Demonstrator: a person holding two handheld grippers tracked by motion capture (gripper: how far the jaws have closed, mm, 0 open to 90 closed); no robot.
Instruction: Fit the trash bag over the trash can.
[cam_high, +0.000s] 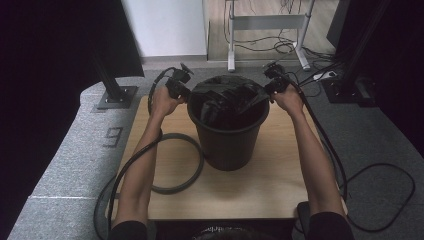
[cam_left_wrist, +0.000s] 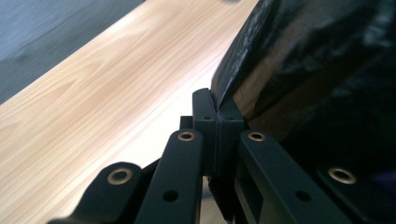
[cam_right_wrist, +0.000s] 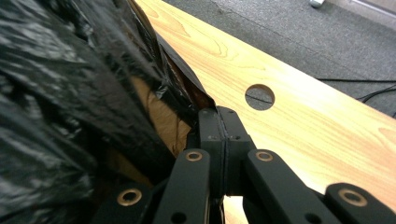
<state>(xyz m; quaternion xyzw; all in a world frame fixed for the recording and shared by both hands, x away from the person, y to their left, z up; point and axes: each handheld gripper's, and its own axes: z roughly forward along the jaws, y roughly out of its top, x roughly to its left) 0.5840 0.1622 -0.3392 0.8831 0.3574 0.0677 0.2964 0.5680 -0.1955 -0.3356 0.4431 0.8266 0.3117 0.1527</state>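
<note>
The bag (cam_high: 227, 100) sits in the bin (cam_high: 230, 140) on the table (cam_high: 270, 185). The left tool (cam_left_wrist: 215, 114) and right tool (cam_right_wrist: 219, 122) are each closed, pinching the bag's edge at opposite sides. The step seems to be lining the bin; next, pull the edge outward and down over the rim.

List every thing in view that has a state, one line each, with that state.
Black bin: upright on the wooden table.
Black bag: crumpled in the bin's mouth, edges pulled toward both sides, not yet over the rim.
Left gripper: shut on the bag's edge.
Right gripper: shut on the bag's edge.
Thick black cable: looped loosely on the table beside the bin.
</note>
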